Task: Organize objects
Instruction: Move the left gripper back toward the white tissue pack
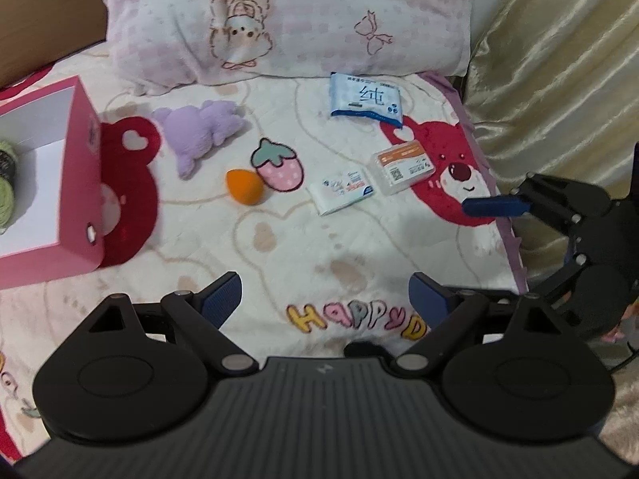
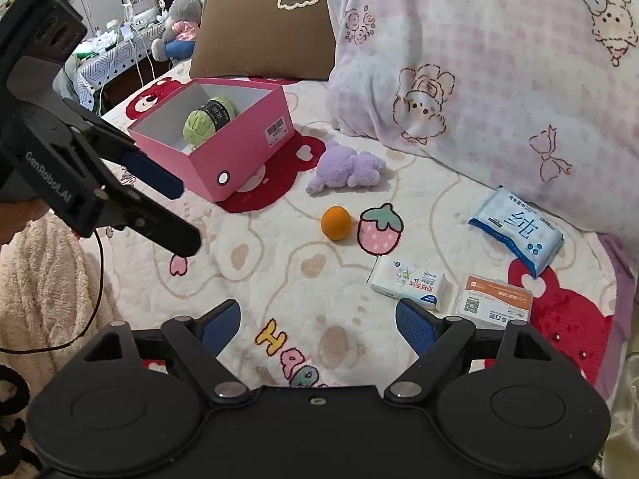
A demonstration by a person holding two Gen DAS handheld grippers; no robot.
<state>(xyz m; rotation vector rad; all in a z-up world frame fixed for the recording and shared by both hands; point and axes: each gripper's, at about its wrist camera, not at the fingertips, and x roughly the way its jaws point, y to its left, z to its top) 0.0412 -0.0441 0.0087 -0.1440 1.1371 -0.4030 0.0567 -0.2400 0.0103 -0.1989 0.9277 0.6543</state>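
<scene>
My left gripper hangs open over the printed blanket, nothing between its blue pads. My right gripper is open too, also with nothing in it. Ahead on the blanket lie a purple plush, an orange egg-shaped sponge, a small white tissue pack, a clear plastic case with an orange label and a blue wipes pack. An open pink box stands at the left with green yarn inside. The case lies just beyond my right gripper's right finger.
A pink-checked pillow and a brown pillow lie at the head of the bed. Gold fabric runs along the right edge. A cluttered side table stands beyond the bed's left side, with a cream fleece nearer.
</scene>
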